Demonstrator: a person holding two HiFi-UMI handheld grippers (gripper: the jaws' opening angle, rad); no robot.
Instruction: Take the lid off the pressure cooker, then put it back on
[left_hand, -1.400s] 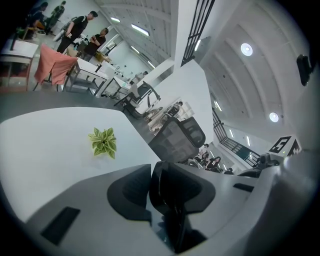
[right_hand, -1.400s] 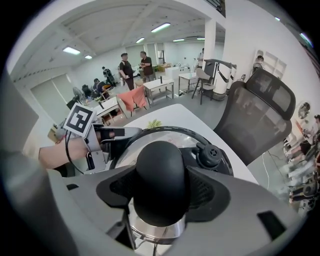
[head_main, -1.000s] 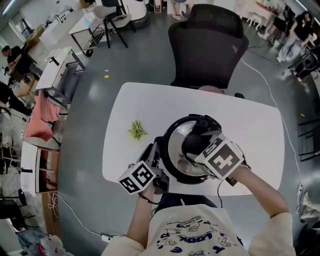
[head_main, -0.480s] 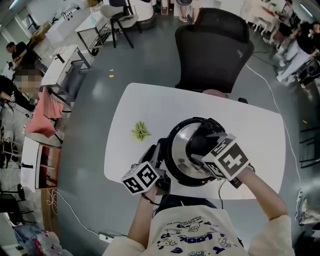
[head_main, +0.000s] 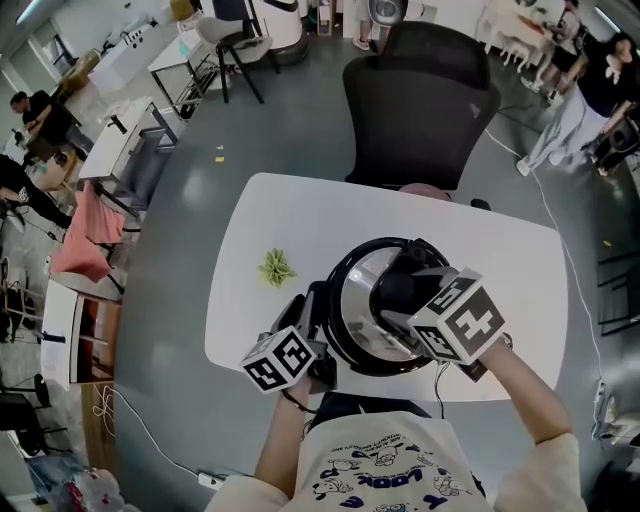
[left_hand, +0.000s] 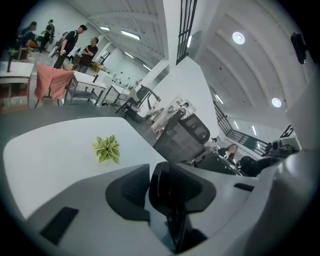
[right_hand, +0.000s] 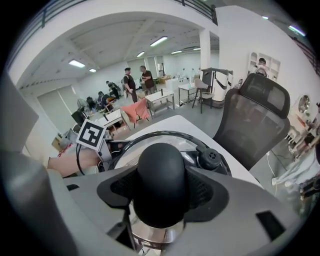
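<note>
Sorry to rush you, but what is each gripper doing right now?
Left gripper: closed on the cooker's side handle.
Right gripper: closed on the lid knob.

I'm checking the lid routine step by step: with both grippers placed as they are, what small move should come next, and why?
Probably twist the lid loose with the right gripper. Its jaws clamp the knob, the lid sits on the cooker, and the left gripper holds the side handle, which braces the cooker.

Pressure cooker (head_main: 362, 300) on table (head_main: 300, 215), right tongs (head_main: 399, 298) apparently on knob (head_main: 392, 286)
</note>
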